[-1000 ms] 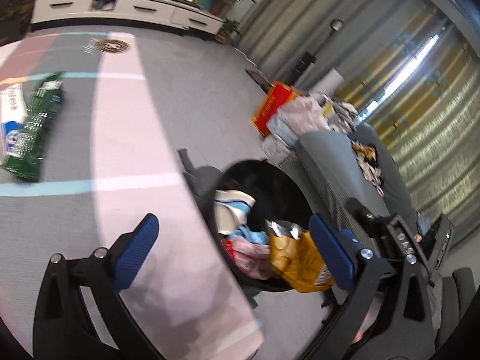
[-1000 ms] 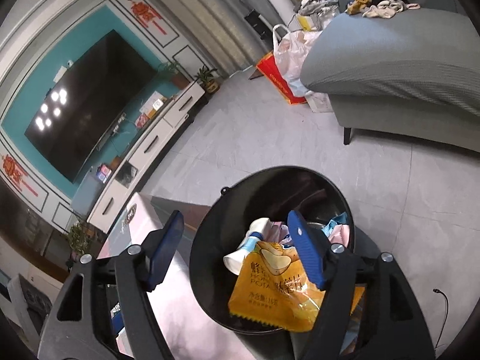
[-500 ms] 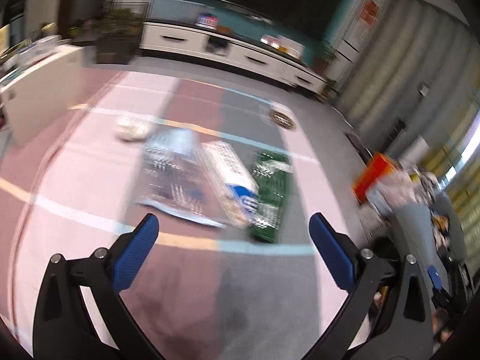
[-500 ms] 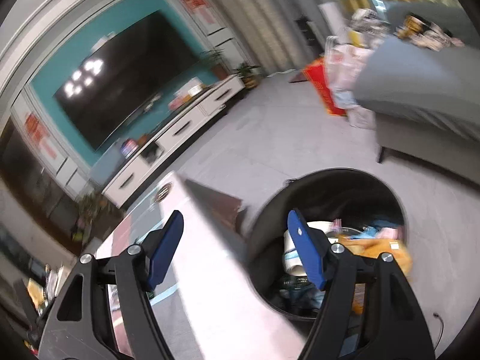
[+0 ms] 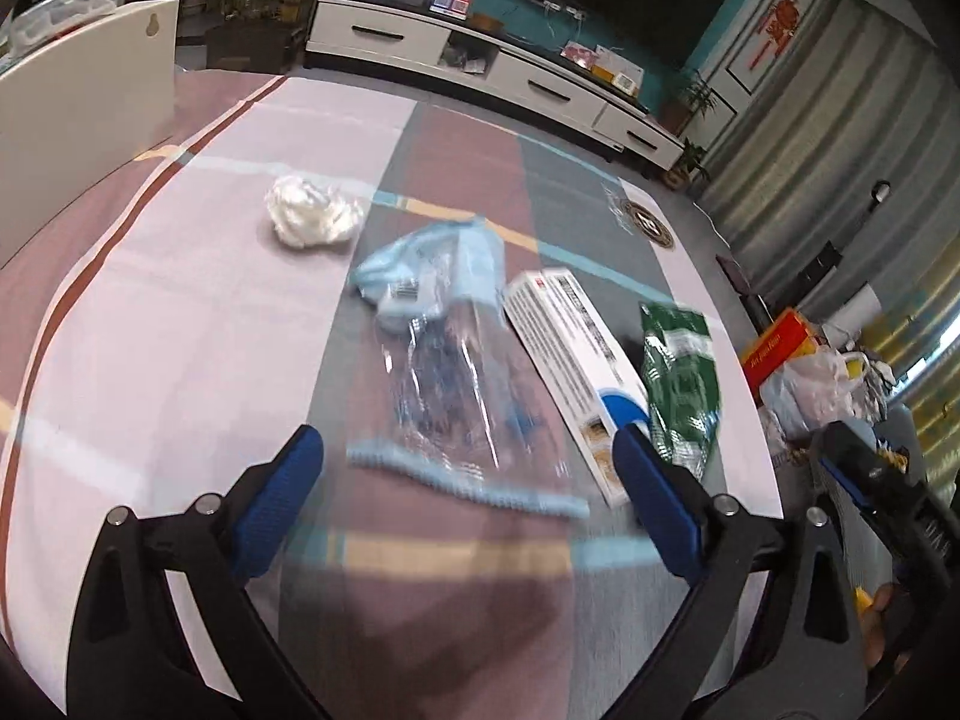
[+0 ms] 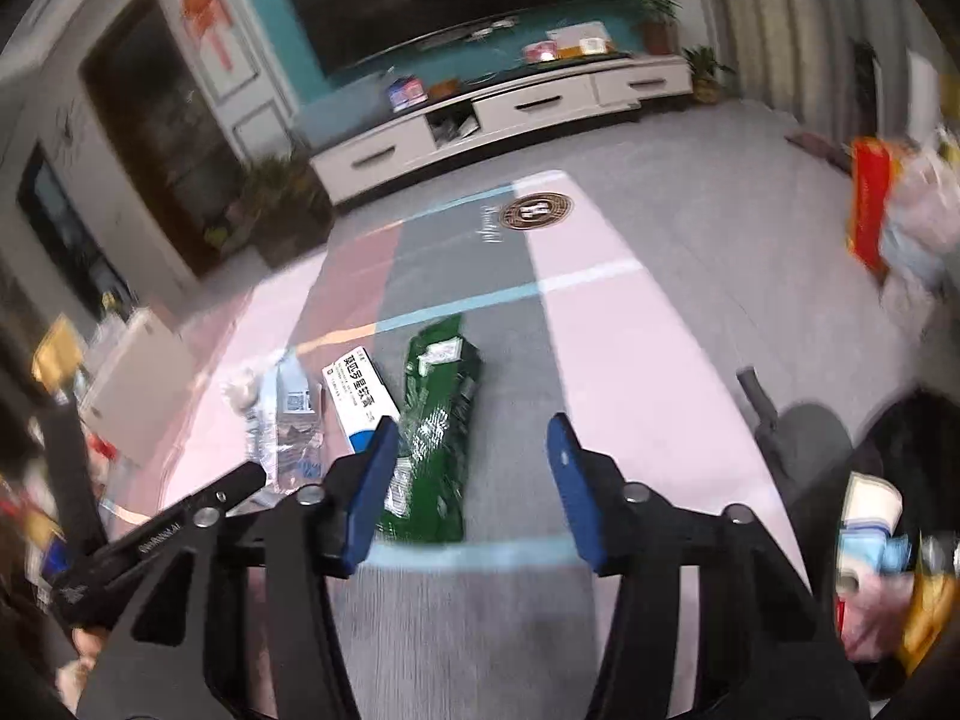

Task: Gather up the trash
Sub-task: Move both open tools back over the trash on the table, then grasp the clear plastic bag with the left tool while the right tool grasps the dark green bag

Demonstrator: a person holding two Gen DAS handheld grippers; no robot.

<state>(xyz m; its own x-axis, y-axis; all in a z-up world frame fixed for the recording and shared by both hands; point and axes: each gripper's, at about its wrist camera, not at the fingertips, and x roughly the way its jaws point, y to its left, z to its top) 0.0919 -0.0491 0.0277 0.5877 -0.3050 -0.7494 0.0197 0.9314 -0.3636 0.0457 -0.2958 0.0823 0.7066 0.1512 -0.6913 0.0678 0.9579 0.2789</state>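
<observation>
The left gripper (image 5: 468, 480) hangs over the striped tablecloth (image 5: 180, 330) with its blue-padded fingers (image 5: 282, 492) spread wide and nothing between them. Just beyond its tips lies a clear plastic wrapper with a pale blue edge (image 5: 456, 372), the near edge of it between the two fingers in the left wrist view. To the right of the wrapper lies a long white carton (image 5: 570, 354), and right of that a green snack bag (image 5: 681, 384), close beside the carton. Farther off to the left sits a crumpled white tissue (image 5: 309, 219).

The right gripper (image 6: 474, 480) is also spread and empty, above the near end of the green snack bag, which lies at its left finger. At the far right edge, blurred, is the black trash bin (image 6: 900, 420) holding a paper cup (image 6: 867, 510) and wrappers. Beyond the table stands a white TV cabinet (image 6: 510, 114).
</observation>
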